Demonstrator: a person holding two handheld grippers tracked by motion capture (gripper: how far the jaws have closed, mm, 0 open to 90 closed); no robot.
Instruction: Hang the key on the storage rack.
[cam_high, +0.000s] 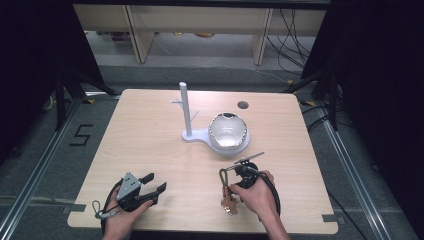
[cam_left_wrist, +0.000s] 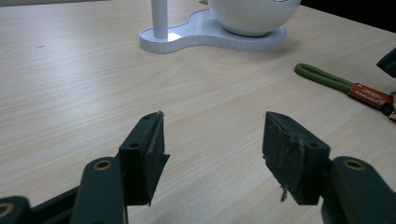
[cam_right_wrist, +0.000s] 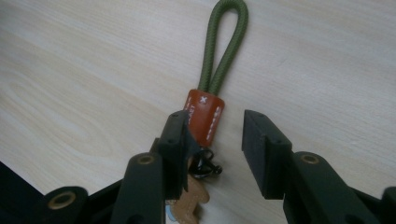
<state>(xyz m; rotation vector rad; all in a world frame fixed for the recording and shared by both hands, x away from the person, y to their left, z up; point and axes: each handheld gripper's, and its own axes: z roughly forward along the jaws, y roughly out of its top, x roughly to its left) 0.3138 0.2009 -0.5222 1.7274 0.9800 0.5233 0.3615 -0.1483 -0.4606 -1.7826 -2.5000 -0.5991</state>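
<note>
The keychain (cam_right_wrist: 212, 100), a green cord loop with an orange sleeve and small charms, is lying flat on the table (cam_high: 150, 150) in front of the white stand (cam_high: 186, 112). The right gripper (cam_right_wrist: 215, 140) is straddling its sleeve with jaws parted, not yet pinching, probably lining up a pickup. The left gripper (cam_left_wrist: 212, 149) is waiting nearby, spread and empty.

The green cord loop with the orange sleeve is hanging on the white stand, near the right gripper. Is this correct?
Not quite. The green cord loop with the orange sleeve lies flat on the table, near the right gripper, not on the white stand. The right gripper view shows it.
</note>
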